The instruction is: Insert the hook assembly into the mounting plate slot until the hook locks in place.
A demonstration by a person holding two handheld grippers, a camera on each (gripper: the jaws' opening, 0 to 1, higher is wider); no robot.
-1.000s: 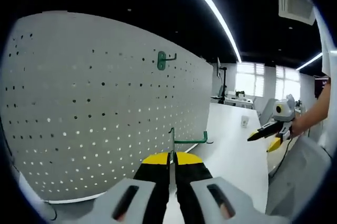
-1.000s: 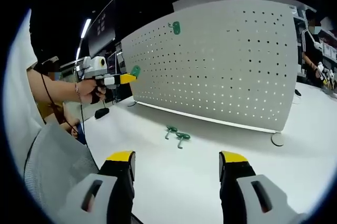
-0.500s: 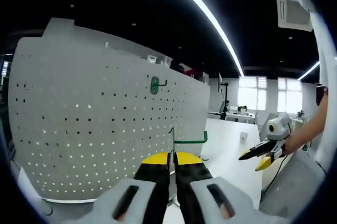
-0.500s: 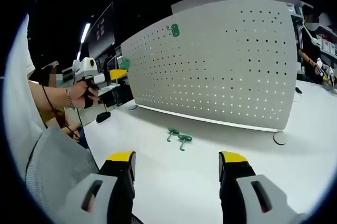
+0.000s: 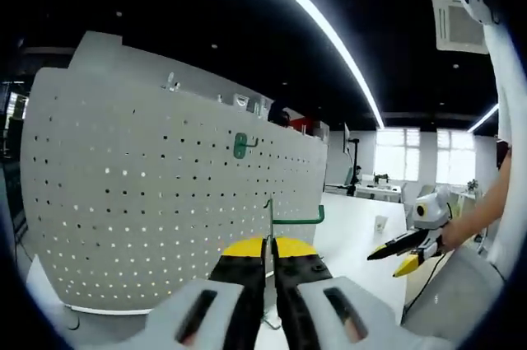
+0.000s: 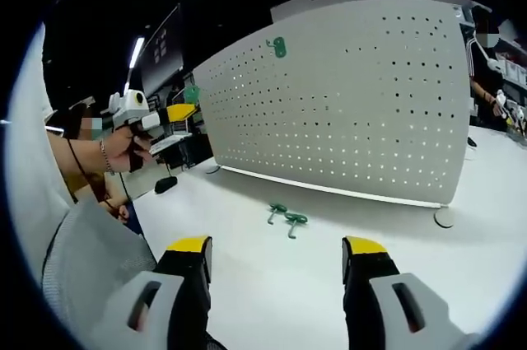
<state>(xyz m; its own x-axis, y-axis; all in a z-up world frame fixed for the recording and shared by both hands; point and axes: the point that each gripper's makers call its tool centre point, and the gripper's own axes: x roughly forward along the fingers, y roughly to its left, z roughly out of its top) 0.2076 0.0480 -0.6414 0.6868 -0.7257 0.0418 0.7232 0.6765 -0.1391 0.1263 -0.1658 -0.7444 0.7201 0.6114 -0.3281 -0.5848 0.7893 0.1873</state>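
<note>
the left gripper (image 5: 269,245) is pinching a green hook (image 5: 284,218) between its closed jaws, the hook's arm sticking out to the right in front of the white pegboard (image 5: 148,202). another green hook (image 5: 240,145) is hanging near the pegboard's upper edge. the right gripper (image 6: 276,263) is hovering with its jaws spread wide and nothing between them, over the white table (image 6: 346,284). two spare hooks (image 6: 286,217) are lying on the table near the pegboard's bottom edge.
</note>
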